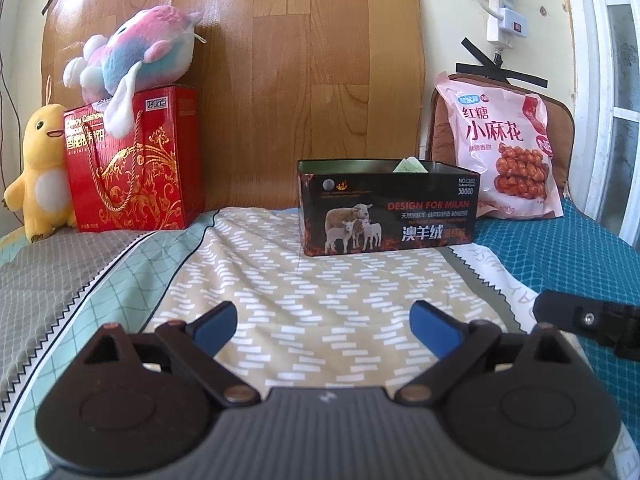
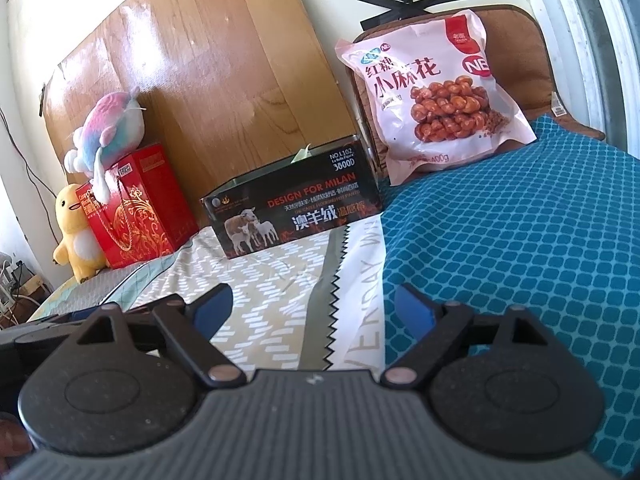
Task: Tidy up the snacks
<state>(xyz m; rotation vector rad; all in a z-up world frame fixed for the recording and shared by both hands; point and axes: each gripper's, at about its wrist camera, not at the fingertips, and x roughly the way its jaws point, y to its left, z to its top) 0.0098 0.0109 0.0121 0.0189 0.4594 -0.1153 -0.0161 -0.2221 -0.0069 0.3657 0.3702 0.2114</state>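
Note:
A black open tin box (image 1: 386,208) with sheep pictures stands on the bed; a green packet corner (image 1: 408,166) pokes above its rim. It also shows in the right wrist view (image 2: 296,208). A pink bag of fried dough twists (image 1: 504,144) leans upright behind it to the right, also in the right wrist view (image 2: 432,96). A red gift box of cashews (image 1: 136,164) stands at the left. My left gripper (image 1: 324,322) is open and empty, well short of the tin. My right gripper (image 2: 314,306) is open and empty, over the bed.
A pastel plush (image 1: 136,56) lies on the red box, a yellow duck plush (image 1: 38,168) stands beside it. A wooden board (image 1: 280,60) leans on the wall behind. A brown cushion (image 2: 516,40) backs the pink bag. A teal blanket (image 2: 520,240) covers the right side.

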